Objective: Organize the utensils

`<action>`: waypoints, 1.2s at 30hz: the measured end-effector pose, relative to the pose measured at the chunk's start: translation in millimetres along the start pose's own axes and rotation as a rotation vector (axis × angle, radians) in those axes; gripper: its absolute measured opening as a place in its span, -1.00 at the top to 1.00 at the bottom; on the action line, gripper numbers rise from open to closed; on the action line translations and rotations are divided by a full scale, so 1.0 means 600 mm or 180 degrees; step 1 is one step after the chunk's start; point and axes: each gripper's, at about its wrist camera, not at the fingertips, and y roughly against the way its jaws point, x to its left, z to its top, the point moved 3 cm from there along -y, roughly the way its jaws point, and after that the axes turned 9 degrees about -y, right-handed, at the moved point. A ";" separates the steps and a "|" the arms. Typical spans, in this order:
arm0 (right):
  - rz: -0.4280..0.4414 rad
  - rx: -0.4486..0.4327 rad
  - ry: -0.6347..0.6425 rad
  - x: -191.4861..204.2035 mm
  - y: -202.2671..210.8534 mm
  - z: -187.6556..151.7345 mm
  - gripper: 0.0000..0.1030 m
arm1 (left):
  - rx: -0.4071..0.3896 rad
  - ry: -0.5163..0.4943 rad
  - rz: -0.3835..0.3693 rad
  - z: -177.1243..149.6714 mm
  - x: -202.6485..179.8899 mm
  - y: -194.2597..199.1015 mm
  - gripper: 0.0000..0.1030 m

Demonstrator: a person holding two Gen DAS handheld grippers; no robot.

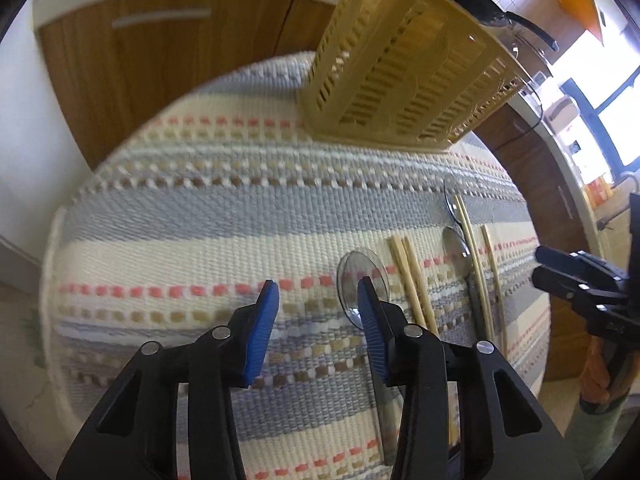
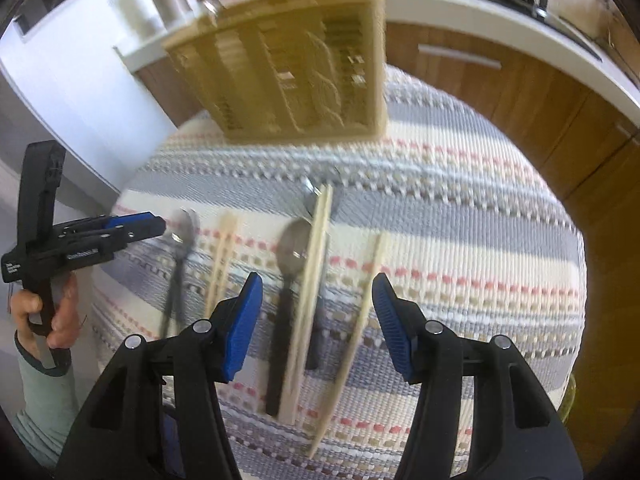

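A tan slotted utensil caddy (image 1: 404,76) stands at the far side of a striped woven mat (image 1: 224,216); it also shows in the right wrist view (image 2: 296,68). Spoons and wooden chopsticks lie in a row on the mat. My left gripper (image 1: 318,292) is open and empty, its right finger over a metal spoon (image 1: 352,272). A chopstick pair (image 1: 412,276) lies just right of it. My right gripper (image 2: 316,292) is open and empty above a dark-handled spoon (image 2: 294,248), a chopstick pair (image 2: 316,256) and a single chopstick (image 2: 368,280). The left gripper shows at the left of the right wrist view (image 2: 132,226).
Wooden cabinets (image 1: 168,60) with a white countertop (image 2: 500,28) stand behind the mat. Pans (image 1: 480,4) sit on the counter behind the caddy. Another spoon (image 2: 182,232) and chopsticks (image 2: 222,256) lie at the left. The right gripper shows at the right edge of the left wrist view (image 1: 576,276).
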 end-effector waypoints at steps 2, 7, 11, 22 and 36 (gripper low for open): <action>-0.0020 0.0084 -0.0074 -0.012 -0.010 0.003 -0.01 | 0.0017 0.0023 -0.0028 0.001 0.002 -0.010 0.30; -0.0081 0.0343 -0.0250 -0.042 -0.051 -0.001 0.33 | -0.0010 0.0003 -0.0093 0.014 -0.007 -0.017 0.57; -0.0156 0.0440 -0.0233 -0.045 -0.073 -0.012 0.46 | 0.0037 -0.0037 -0.0098 0.020 -0.014 -0.025 0.69; -0.0274 0.0423 -0.0125 -0.037 -0.075 -0.025 0.90 | 0.0028 -0.0167 -0.0151 0.037 -0.023 -0.023 0.98; -0.0232 0.0375 -0.0094 -0.040 -0.074 -0.025 0.90 | 0.0216 -0.0006 -0.0535 0.028 0.079 0.014 0.97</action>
